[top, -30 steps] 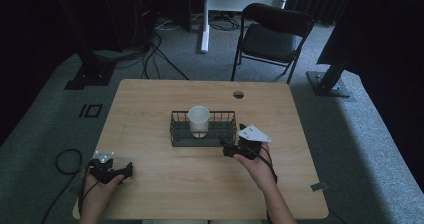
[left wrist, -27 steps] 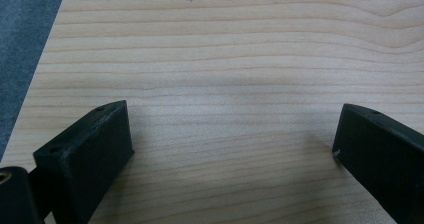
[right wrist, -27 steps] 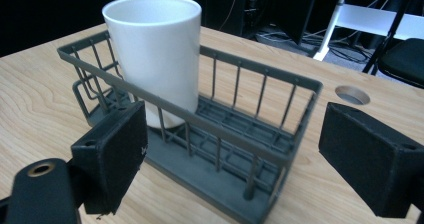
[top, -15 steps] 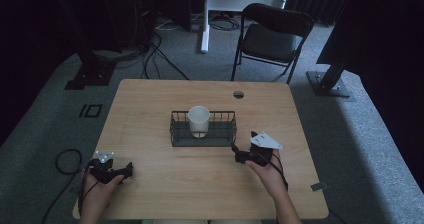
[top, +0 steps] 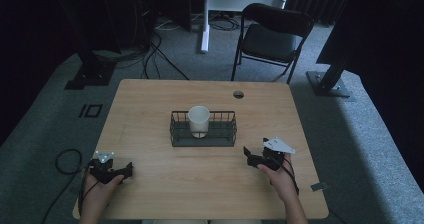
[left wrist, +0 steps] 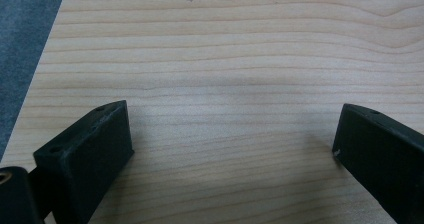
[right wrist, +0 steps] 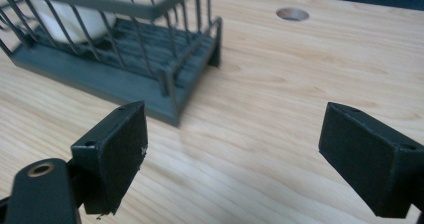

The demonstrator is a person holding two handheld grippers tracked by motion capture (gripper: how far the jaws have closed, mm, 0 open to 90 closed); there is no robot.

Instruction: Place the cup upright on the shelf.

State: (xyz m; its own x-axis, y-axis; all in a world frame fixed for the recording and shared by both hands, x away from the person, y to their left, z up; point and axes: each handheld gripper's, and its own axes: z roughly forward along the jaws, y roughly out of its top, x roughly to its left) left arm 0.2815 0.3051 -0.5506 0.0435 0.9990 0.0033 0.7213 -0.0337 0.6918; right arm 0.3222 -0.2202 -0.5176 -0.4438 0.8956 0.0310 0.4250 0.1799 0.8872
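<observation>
A dark wire basket (top: 222, 140) stands in the middle of the wooden table (top: 150, 109), and a white cup (top: 198, 120) sits upright inside it, left of its middle. My right gripper (top: 248, 156) is held low to the right of the basket's front corner, open and empty. In the right gripper view its jaws (right wrist: 232, 144) stand wide apart, with the basket (right wrist: 165, 69) and cup (right wrist: 75, 19) ahead at the upper left. My left gripper (top: 126, 170) rests near the front left corner, open over bare wood (left wrist: 232, 144).
A round cable hole (top: 238, 94) lies in the table's far right part. A black folding chair (top: 270, 39) stands beyond the far edge. Cables run over the grey floor at the left (top: 65, 159). Dark stands flank the table.
My right gripper has drawn back from the basket's right end toward the front right of the table. The left gripper has stayed in place.
</observation>
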